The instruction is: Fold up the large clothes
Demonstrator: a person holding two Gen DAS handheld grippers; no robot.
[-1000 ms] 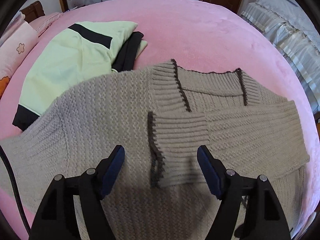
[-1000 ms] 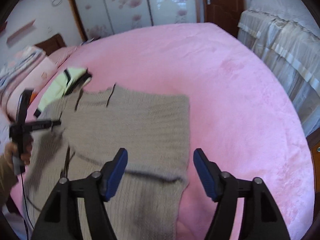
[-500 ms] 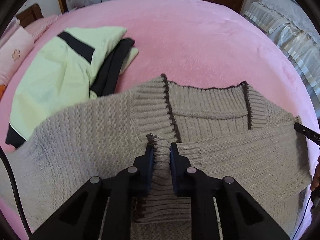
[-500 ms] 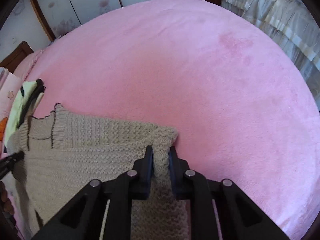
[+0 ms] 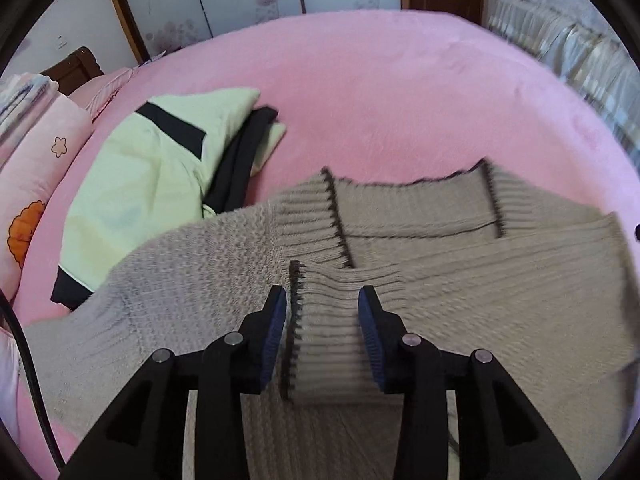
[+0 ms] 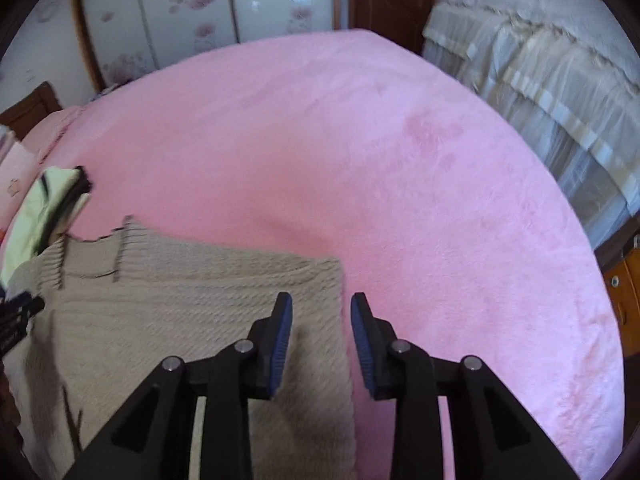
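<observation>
A folded pale-green garment with black bands (image 5: 152, 184) lies toward the pink bed's (image 5: 380, 92) left edge, just beside the beige chunky-knit sweater (image 5: 192, 280) spread near its front. The left gripper (image 5: 322, 332) hangs half open, fingers straddling the ribbed cuff (image 5: 324, 344) of the folded-in sleeve, holding nothing. The right gripper (image 6: 321, 334), likewise part open and empty, straddles the sweater's right edge. Lower both evenly and pinch full thickness before lifting.

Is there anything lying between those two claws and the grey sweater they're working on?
Nothing visible. The left gripper hangs open right over the sweater, its ribbed cuff between the fingers. The right gripper is open over the sweater's right edge. The green garment lies off to the left.
</observation>
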